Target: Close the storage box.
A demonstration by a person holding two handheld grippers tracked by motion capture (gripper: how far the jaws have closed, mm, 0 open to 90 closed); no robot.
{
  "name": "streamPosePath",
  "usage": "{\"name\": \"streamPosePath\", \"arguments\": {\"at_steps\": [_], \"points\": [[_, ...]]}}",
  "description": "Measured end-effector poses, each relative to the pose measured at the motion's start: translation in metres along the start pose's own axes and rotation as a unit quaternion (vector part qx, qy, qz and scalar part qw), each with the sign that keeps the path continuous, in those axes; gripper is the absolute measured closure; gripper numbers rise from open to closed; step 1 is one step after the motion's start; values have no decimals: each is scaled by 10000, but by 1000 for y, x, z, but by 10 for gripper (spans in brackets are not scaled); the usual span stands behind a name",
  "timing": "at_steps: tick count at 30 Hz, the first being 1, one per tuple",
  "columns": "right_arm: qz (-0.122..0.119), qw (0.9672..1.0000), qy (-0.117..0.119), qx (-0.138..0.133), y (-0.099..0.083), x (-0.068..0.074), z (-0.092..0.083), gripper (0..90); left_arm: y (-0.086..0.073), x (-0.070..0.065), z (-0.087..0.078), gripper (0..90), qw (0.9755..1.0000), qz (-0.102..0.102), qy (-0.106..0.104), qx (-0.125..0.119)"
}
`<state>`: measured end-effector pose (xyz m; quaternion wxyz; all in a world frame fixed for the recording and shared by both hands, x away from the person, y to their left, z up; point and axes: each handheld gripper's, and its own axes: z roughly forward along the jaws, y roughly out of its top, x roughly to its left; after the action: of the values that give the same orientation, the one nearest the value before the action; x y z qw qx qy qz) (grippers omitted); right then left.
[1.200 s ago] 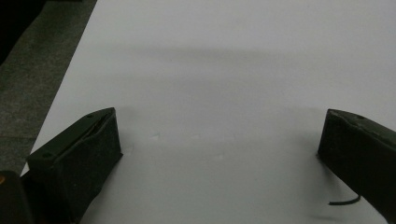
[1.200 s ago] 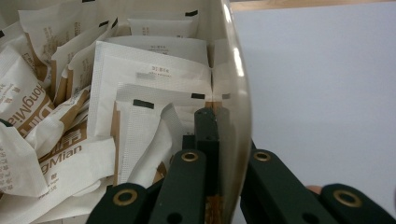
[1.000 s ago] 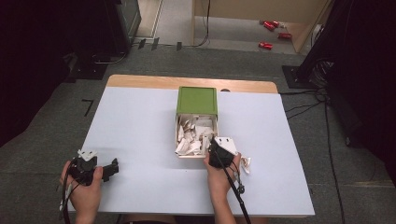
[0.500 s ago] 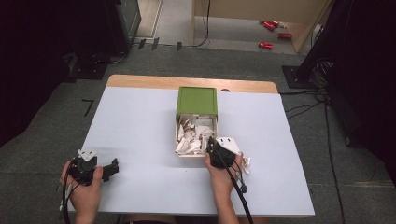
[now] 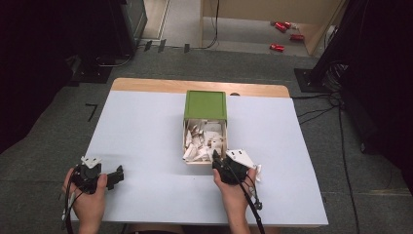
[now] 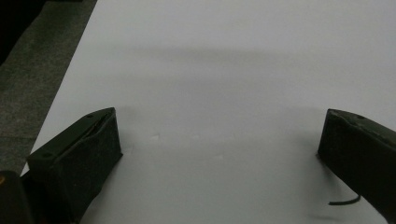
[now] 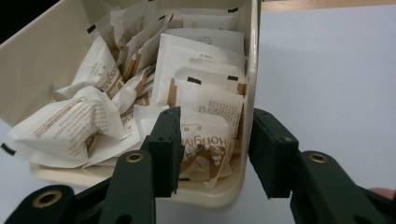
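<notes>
Black claws: two hand-held units at the near edge of the pale worktop (image 5: 146, 126), one in each hand.
Left claw (image 5: 116, 176): rests low on the worktop at the near left, well apart from the work; jaws stand wide with nothing between them. Judged parked so as not to obstruct.
Left hand (image 5: 85, 197): wrapped round the claw body, forearm entering from the near edge, jaws pointing level toward the right.
Right claw (image 7: 212, 151): at the near end of the cream drawer (image 7: 28, 60); jaws have just been opening and stand about half apart. They straddle the drawer's near right corner, one inside against the sachets, one outside the wall. No pad presses on anything.
Right hand (image 5: 233, 192): behind the claw, jaws aimed forward and slightly down into the drawer, cable trailing back.
Paper sachets (image 7: 201, 93): white with brown print, heaped loosely in the drawer; the nearest lies between the right jaws, not gripped. Judged just deposited.
Loose sachets (image 5: 256, 170): a few on the worktop just right of the right hand, apparently awaiting pickup.
Green box (image 5: 205, 104): mid-worktop beyond the claws; the drawer is pulled out toward the person, giving access from the near side.
Far edge: bare wood strip, then grey floor (image 5: 234, 63).
</notes>
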<state>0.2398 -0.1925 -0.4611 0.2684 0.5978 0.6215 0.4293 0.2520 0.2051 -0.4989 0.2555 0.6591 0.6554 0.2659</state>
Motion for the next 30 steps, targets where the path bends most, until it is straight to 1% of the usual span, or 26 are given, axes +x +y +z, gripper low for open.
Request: {"name": "streamPosePath", "arguments": {"at_steps": [4, 7, 10, 14, 17, 19, 25, 28, 30], "points": [[-39, 10000, 19, -25, -2, 2, -7, 529, 0, 0, 0, 0, 10000, 0, 0, 0], [-38, 10000, 31, -49, -3, 2, -9, 523, 0, 0, 0, 0, 10000, -1, 0, -2], [-93, 9999, 80, -111, -1, 3, -14, 512, 0, 0, 0, 0, 10000, -1, 0, -1], [-60, 9999, 73, -142, 3, 2, -19, 501, 0, 0, 0, 0, 10000, -1, 1, -2], [-103, 9999, 71, -73, 3, 0, -21, 493, 0, 0, 0, 0, 10000, 0, 0, 0], [-82, 9999, 85, -18, 1, -1, -22, 490, 0, 0, 0, 0, 10000, 1, 1, 0], [-121, 9997, 93, 180, -9, 0, -21, 475, 0, 0, 0, 0, 10000, 3, 2, -1], [-187, 9994, 114, 279, -14, 1, -20, 455, 0, 0, 0, 0, 10000, 3, 2, -1], [-210, 9992, 87, 331, -18, 2, -18, 441, 0, 0, 0, 0, 10000, 1, 3, -2]]}}
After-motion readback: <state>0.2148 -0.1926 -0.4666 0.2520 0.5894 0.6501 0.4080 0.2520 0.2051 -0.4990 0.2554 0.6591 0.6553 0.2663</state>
